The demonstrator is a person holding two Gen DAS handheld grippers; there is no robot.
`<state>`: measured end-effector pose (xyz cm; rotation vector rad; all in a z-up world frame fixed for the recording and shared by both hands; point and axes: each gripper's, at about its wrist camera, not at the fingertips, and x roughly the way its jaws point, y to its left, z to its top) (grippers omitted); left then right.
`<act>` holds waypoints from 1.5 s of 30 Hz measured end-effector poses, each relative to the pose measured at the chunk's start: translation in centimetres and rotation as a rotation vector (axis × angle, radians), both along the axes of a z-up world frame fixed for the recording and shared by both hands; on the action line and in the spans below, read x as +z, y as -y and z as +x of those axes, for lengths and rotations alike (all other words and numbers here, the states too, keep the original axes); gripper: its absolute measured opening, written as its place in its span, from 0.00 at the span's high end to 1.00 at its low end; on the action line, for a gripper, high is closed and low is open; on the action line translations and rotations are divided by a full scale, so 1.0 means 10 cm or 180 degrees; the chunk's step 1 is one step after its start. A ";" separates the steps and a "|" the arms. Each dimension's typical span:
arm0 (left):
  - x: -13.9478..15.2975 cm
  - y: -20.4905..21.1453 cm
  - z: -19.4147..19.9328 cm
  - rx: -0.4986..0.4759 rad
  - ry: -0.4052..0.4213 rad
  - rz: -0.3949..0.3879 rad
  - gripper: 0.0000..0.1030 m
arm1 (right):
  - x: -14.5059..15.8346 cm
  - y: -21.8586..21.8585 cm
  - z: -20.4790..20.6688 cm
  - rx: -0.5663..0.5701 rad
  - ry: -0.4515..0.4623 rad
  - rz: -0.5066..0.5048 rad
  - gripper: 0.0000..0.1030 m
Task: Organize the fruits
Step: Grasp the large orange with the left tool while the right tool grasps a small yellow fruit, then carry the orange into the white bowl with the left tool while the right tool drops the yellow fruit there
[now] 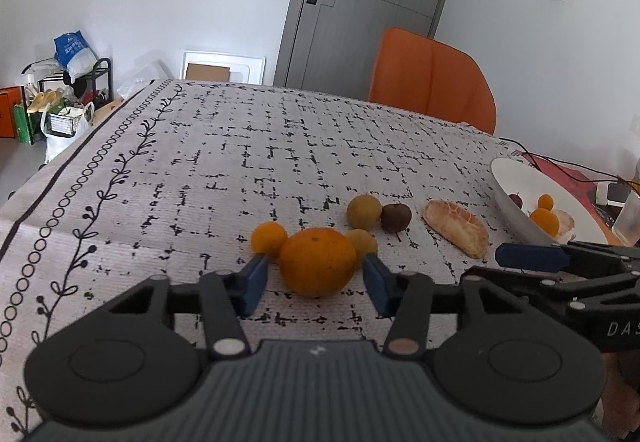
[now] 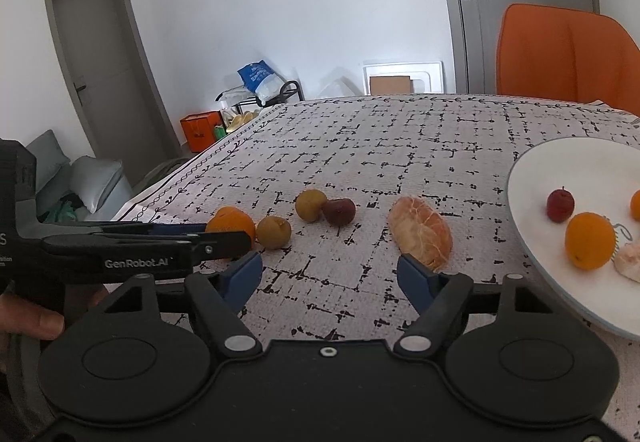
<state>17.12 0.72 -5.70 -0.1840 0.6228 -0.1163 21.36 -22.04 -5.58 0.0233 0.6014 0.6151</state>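
Observation:
A big orange (image 1: 317, 262) lies on the patterned cloth, between and just ahead of the blue pads of my left gripper (image 1: 316, 282), which stands open with narrow gaps either side. Around it sit a small orange fruit (image 1: 269, 238), two yellow-green fruits (image 1: 364, 211) and a dark red one (image 1: 396, 217). A peeled orange piece (image 2: 422, 238) lies just beyond the right fingertip of my right gripper (image 2: 330, 278), which is open and holds nothing. The white plate (image 2: 528, 177) at the right holds a small red fruit (image 2: 560, 205), an orange (image 2: 590, 240) and a peeled piece.
An orange chair (image 1: 432, 77) stands behind the table's far side. The cloth's left edge (image 1: 60, 169) drops to a floor with bags and a rack. Cables and a clear glass (image 1: 630, 219) sit right of the plate. A hand (image 2: 32, 318) holds the left gripper.

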 end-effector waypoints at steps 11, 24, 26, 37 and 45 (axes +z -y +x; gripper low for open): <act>0.03 -0.11 -0.08 0.0048 0.0011 -0.0063 0.60 | 0.05 -0.21 0.10 0.0189 0.0034 -0.0054 0.41; 0.09 -0.34 -0.15 0.0226 0.0052 -0.0093 0.60 | 0.06 -0.48 0.21 0.0326 0.0004 -0.0097 0.51; 0.09 -0.38 -0.18 0.0256 0.0053 -0.0092 0.60 | 0.04 -0.53 0.24 0.0339 -0.0009 -0.0108 0.52; 0.10 -0.54 -0.24 0.0433 0.0048 -0.0084 0.60 | -0.07 -0.63 0.35 0.0344 -0.0204 -0.0116 0.75; 0.17 -0.42 -0.28 0.0355 0.0121 -0.0075 0.60 | 0.04 -0.50 0.21 0.0254 -0.0103 -0.0069 0.75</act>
